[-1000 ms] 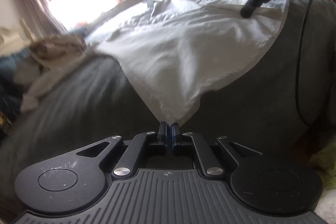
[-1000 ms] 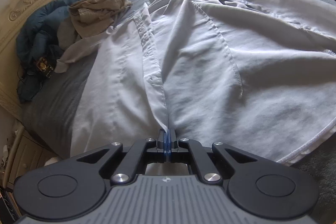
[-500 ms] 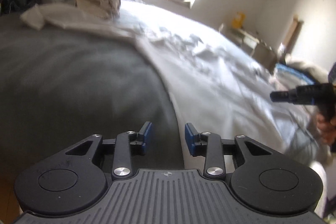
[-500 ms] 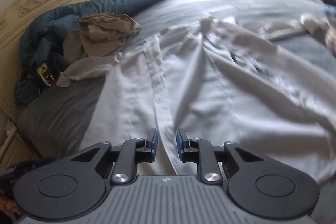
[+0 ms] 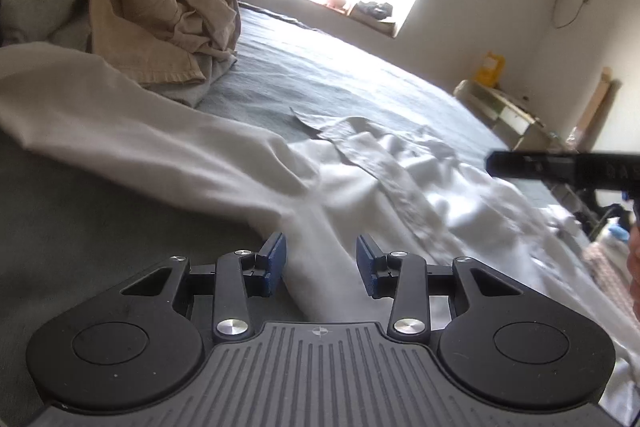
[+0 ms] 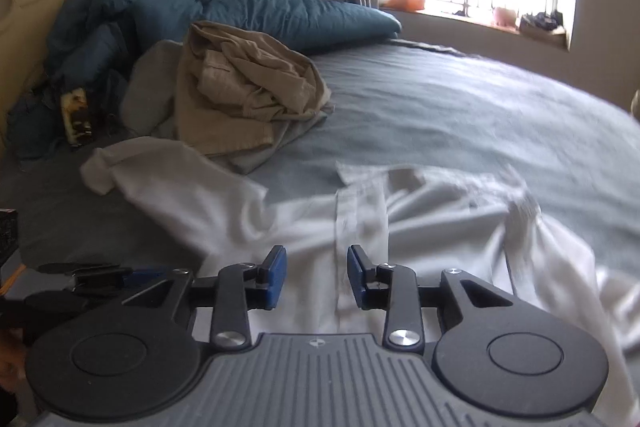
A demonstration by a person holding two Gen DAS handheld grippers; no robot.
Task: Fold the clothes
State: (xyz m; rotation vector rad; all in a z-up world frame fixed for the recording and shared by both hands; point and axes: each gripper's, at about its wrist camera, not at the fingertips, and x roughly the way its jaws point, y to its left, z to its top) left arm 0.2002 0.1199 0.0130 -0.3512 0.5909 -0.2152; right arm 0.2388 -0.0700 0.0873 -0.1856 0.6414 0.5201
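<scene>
Both grippers, left [image 5: 321, 265] & right [image 6: 316, 277]: fingers apart (just opened), white shirt [image 6: 360, 219] lying loose between.

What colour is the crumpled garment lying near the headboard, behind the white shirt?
Beige, a crumpled garment; the right wrist view shows it best.

Left gripper [image 5: 321, 259]: jaws parted, just been opening, blue pads [image 5: 276, 261] clear of the cloth lying between them; nothing held. Pointing forward and down. Right gripper [image 6: 316, 277]: jaws parted likewise, just been opening, pads [image 6: 277, 275] pressing on nothing. Seen from left wrist as a dark bar at far right [image 5: 560, 171], part of a hand [image 5: 634, 263] at the right edge.
</scene>
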